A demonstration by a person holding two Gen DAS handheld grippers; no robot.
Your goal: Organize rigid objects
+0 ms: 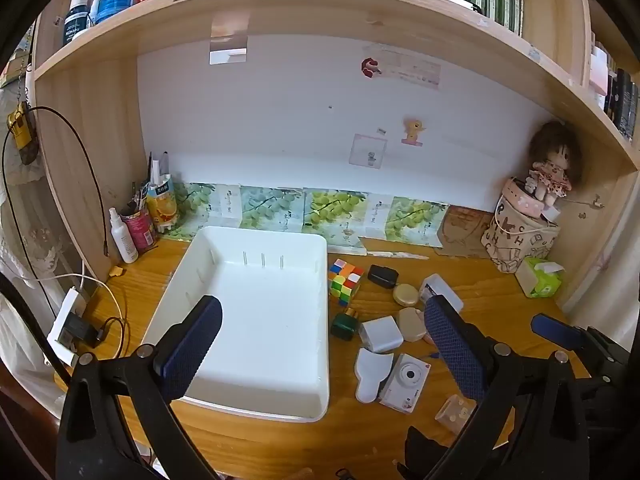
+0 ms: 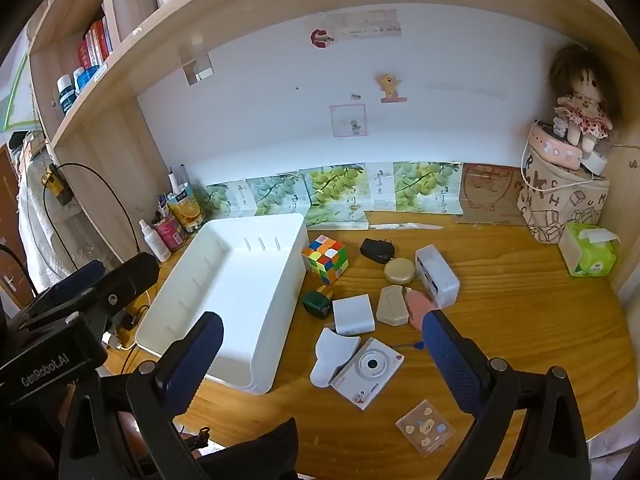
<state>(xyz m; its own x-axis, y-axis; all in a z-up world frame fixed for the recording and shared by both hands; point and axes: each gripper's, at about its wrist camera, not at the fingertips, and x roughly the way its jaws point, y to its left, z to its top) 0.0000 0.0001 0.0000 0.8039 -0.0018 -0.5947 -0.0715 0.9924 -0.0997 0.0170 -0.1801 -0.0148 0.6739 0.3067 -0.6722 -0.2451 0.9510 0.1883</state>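
Observation:
An empty white tray [image 1: 324, 320] [image 2: 298, 280] lies on the wooden desk. To its right are scattered a colour cube [image 1: 345, 281] [image 2: 325, 259], a black charger [image 1: 382, 276], a gold round tin [image 2: 399, 271], a clear white box [image 2: 436, 276], a green bottle [image 1: 345, 325], a white adapter [image 2: 353, 314], a beige case [image 2: 392, 305], a pink item [image 2: 416, 308], a white scoop [image 1: 370, 374], a white camera [image 1: 404, 382] [image 2: 368, 370] and a clear sticker box [image 2: 425, 428]. My left gripper [image 1: 324, 308] hovers open above the tray's near half. My right gripper [image 2: 322, 320] hovers open above the scattered items, holding nothing.
A spray bottle [image 1: 123, 240] and pen cups [image 1: 160, 208] stand at the back left. A power strip with cables [image 1: 66, 328] lies left of the tray. A green tissue pack [image 2: 590, 250] and a printed bag with a doll [image 2: 560, 196] fill the back right corner.

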